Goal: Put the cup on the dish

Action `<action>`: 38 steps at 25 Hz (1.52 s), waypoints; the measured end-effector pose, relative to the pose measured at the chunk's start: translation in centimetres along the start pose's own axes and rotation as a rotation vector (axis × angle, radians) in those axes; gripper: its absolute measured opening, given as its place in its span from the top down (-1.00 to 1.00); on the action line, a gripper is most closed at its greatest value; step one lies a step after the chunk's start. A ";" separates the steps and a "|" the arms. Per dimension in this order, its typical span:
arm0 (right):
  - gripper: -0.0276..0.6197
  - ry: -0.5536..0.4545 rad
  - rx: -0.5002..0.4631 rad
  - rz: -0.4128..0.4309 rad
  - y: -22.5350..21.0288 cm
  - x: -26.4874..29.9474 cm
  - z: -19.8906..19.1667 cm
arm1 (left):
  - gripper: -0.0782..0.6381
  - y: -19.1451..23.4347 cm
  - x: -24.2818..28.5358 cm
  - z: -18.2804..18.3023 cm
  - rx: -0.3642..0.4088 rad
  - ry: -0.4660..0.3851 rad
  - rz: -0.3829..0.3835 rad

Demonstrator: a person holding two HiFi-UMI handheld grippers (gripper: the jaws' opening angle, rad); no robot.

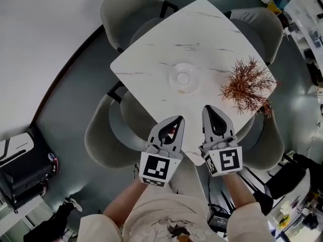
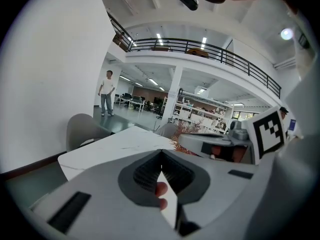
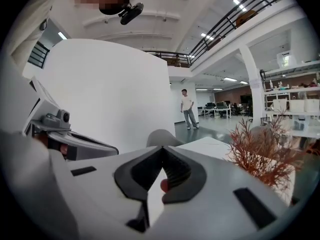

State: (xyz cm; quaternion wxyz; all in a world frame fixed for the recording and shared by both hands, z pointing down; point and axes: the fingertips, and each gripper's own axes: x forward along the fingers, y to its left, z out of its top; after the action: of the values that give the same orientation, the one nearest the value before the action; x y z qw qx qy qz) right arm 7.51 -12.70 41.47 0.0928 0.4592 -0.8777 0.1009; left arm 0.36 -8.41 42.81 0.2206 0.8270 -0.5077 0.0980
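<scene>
- Left tongs (image 1: 179,119) are pressed together, with nothing pinched between the pads; in their own view the tips (image 2: 161,152) meet in a point.
- Right tongs (image 1: 208,108) are pressed together too and carry nothing; their own view shows the tips (image 3: 162,148) meeting.
- From the head view I see both tongs side by side over the near corner of the white, marble-veined square table (image 1: 151,59), each with its marker cube towards me.
- Near the middle of the table lies the clear glass round dish (image 1: 174,85), well apart from both tongs.
- I see a small clear ring (image 1: 182,77) at the dish's centre, but I cannot tell whether it is a cup or the dish's own base.
- To the right of the dish lies the rust-red dried branching plant (image 1: 247,84), near the table's right corner; it also fills the right side of the right gripper view (image 3: 265,154).
- Grey padded chairs (image 1: 126,9) stand at the table's sides.
- Far back in the hall, a person in a white top (image 2: 106,98) stands on the shiny floor.
</scene>
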 end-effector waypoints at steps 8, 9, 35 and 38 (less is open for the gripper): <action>0.90 0.024 0.045 0.045 2.0 -3.6 1.4 | 0.77 -1.4 -2.2 1.8 0.005 0.013 -0.025; 0.90 0.029 0.060 0.047 2.2 -4.3 1.6 | 0.77 -1.8 -2.7 1.6 0.002 0.025 -0.031; 0.90 -0.054 0.067 -0.027 4.5 -11.5 9.0 | 0.77 -6.7 -9.0 7.4 -0.034 -0.043 -0.098; 0.90 -0.068 0.072 -0.043 4.7 -12.1 9.2 | 0.77 -7.3 -9.1 6.8 -0.024 -0.033 -0.116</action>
State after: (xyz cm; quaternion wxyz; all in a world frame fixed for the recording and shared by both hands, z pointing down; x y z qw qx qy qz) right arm 9.77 -3.01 29.11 0.0483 0.4840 -0.8661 0.1149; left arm 2.11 -1.50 31.32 0.2275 0.8538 -0.4637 0.0653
